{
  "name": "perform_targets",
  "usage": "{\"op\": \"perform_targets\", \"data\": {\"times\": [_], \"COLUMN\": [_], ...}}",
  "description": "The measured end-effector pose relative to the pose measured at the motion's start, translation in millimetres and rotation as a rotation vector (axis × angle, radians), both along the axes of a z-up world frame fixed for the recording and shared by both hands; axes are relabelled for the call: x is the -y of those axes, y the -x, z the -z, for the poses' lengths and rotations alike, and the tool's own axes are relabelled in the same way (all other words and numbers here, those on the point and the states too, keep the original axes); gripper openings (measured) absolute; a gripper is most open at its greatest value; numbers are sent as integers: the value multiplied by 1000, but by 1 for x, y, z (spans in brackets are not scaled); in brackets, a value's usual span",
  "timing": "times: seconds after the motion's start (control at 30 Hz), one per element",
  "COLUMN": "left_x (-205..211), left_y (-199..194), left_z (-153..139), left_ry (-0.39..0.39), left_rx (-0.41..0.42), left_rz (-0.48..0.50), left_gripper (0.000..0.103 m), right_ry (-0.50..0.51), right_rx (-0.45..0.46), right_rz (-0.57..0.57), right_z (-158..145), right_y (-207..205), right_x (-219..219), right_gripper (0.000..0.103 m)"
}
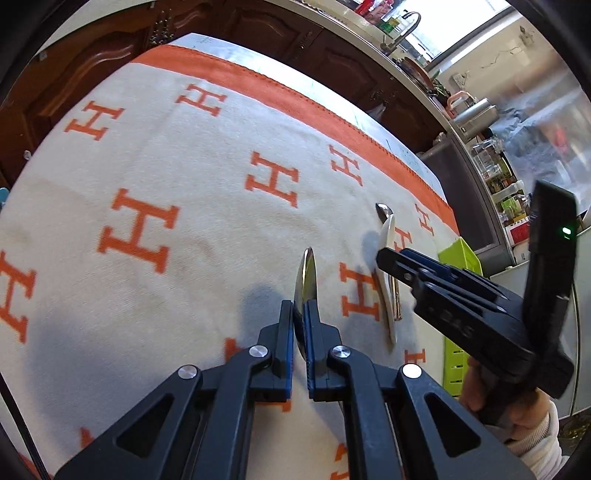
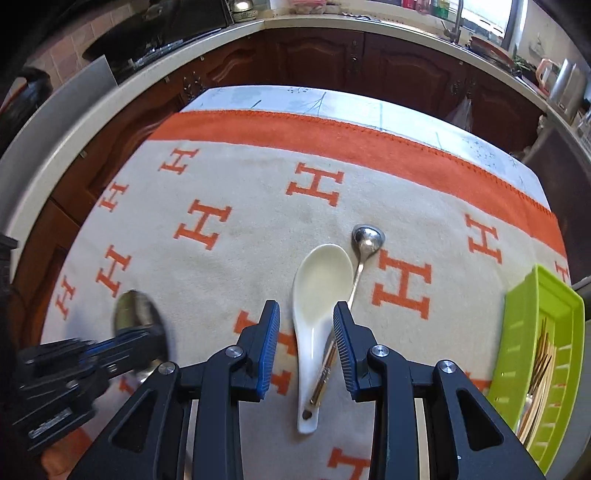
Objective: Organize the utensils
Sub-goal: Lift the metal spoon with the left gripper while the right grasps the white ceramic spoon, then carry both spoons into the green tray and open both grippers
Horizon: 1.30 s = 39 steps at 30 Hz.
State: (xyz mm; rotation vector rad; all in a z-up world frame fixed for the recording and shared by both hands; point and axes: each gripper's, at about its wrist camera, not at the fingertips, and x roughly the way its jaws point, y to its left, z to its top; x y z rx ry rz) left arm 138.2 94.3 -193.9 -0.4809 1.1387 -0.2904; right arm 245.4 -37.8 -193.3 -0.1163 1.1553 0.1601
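My left gripper (image 1: 299, 310) is shut on a large steel spoon (image 1: 306, 275), held edge-on above the cloth; it also shows in the right wrist view (image 2: 136, 314), at the left. My right gripper (image 2: 306, 314) is open, its fingers on either side of a white ceramic spoon (image 2: 317, 295) lying on the cloth. A small steel spoon with a gold handle (image 2: 364, 242) lies beside the ceramic one, partly under it. The green basket (image 2: 535, 306) at the right holds several gold utensils (image 2: 537, 362). In the left wrist view my right gripper (image 1: 388, 258) hovers over the ceramic spoon (image 1: 387, 236).
A beige cloth (image 2: 240, 184) with orange H letters and an orange border covers the table. Dark wooden cabinets (image 2: 332, 59) and a white counter curve behind it. A sink tap (image 1: 406, 26) and kitchen clutter stand at the far right.
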Motion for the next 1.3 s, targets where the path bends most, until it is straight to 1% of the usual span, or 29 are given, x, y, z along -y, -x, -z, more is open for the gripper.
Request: {"op": "perform_targets", "data": {"times": [0.17,0.2,0.23,0.27,0.3,0.37,0.43,0.47,0.6,0.63,0.7,0.73,0.93,1.07,1.13,1.2,1.3], "left_x": [-11,-13,-13,-14,-15,-16,-20,-20,-20,-20,-17,-15,3,23,40,60,96], "left_y": [7,8,8,9,9,10,13,14,16,15,17,17,23,28,29,29,26], "left_z": [-6,-7,-7,-7,-7,-8,-10,-11,-18,-20,-23,-25,-45,-66,-79,-91,-106], "left_ry": [-13,-13,-12,-9,-5,16,32,37,66,70,82,87,122,138,143,142,133], "left_rx": [12,16,20,23,25,33,42,47,62,63,68,70,96,120,136,148,162], "left_rz": [-17,-18,-21,-24,-25,-28,-26,-24,-8,-5,9,15,72,131,175,223,292], "left_gripper": [3,3,3,3,3,3,2,2,2,2,2,2,3,3,3,3,3], "right_ry": [61,84,119,126,136,169,157,144,-21,-73,-134,-184,-336,-407,-432,-441,-417], "right_rx": [-17,-14,9,12,18,31,48,53,24,19,17,14,54,91,115,130,154], "right_rz": [-7,-8,-11,-16,-17,-13,-8,-7,21,35,55,73,134,180,215,249,320], "right_z": [19,22,24,25,25,25,23,20,9,5,-3,-9,-48,-75,-88,-95,-97], "right_y": [-7,-8,-8,-8,-8,-8,-6,-5,2,5,13,18,57,88,105,119,140], "right_x": [-11,-14,-17,-19,-20,-22,-20,-18,3,11,22,32,76,110,131,151,187], "right_gripper": [31,30,30,26,16,12,8,7,6,6,6,6,6,6,6,6,6]}}
